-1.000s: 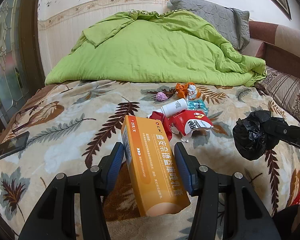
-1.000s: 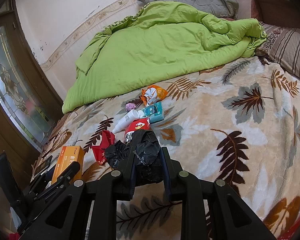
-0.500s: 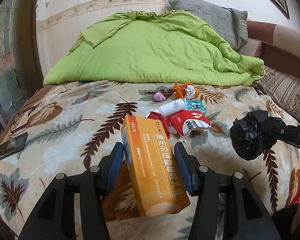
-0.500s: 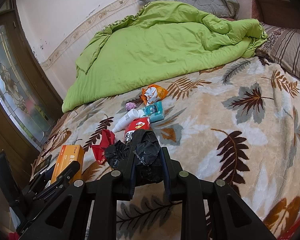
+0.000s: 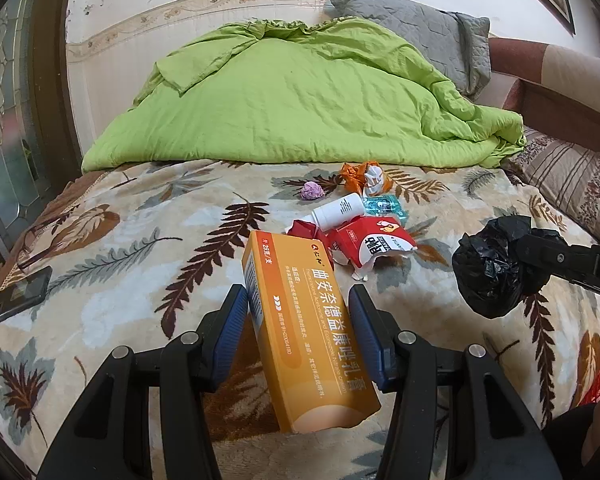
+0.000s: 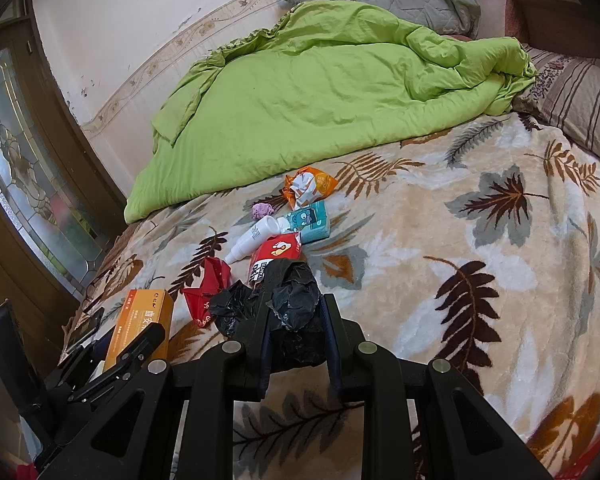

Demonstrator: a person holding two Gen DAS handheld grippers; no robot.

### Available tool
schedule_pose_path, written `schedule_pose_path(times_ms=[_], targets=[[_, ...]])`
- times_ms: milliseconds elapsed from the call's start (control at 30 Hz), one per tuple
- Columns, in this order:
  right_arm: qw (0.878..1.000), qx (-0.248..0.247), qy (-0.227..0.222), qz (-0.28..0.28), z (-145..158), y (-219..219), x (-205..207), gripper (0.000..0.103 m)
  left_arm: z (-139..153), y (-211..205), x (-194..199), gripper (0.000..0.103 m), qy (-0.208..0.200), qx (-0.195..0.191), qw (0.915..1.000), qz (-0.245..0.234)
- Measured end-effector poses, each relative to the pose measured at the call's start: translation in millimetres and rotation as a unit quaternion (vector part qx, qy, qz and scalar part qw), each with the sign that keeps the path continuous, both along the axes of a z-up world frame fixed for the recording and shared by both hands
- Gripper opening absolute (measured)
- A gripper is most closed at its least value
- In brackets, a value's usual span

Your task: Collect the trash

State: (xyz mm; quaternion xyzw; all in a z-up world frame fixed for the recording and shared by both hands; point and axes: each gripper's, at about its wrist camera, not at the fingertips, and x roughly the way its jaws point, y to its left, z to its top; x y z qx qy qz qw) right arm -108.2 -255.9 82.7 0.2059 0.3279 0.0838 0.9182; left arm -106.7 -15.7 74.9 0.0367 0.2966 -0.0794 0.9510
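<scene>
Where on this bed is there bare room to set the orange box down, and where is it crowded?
Free: the leaf-print blanket between the phone and the orange box, and the wide stretch right of the trash up to the striped pillow. Crowded: the middle, around the white bottle, red packet and orange wrapper.

At my left view's lower left edge, a dark phone (image 5: 18, 296) is partly cut off; the small print on the orange box (image 5: 308, 332) is unreadable to me.

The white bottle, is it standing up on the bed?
No, the white bottle lies on its side on the leaf-print blanket, among the other trash.
</scene>
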Motion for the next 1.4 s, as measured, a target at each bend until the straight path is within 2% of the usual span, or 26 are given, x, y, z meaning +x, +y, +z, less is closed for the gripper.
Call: schedule_pose_path(times_ms=[767, 900, 1033, 1233, 1333, 1400], targets=[[1.0, 0.003, 0.002, -0.006, 1.0, -7.2, -6.1, 0.024, -6.2, -6.2, -0.4, 0.051, 0.007, 0.001, 0.9999, -0.013], [1.0, 0.014, 0.007, -0.009, 3.1, -13.0, -13.1, 0.024, -5.5, -7.7, -3.5, 0.051, 0.01, -0.003, 0.9994, -0.034], [1.0, 0.019, 0.01, -0.016, 9.8, -28.0, -33.9, 0.024, -0.8, -17.7, -13.8, 0.051, 0.013, -0.008, 0.9961, -0.087], [0.998, 0.019, 0.005, -0.065, 29.7, -84.2, -86.4, 0.024, 15.6, -52.5, -34.9, 0.051, 0.022, -0.028, 0.9841, -0.174], [0.994, 0.014, 0.014, -0.111, 33.9, -121.4, -118.6, 0.024, 25.4, -85.9, -48.7, 0.051, 0.038, -0.039, 0.9709, -0.233], [0.988, 0.01, 0.025, -0.149, 34.7, -148.6, -143.7, 0.024, 33.5, -115.3, -61.4, 0.051, 0.042, -0.04, 0.9585, -0.279]])
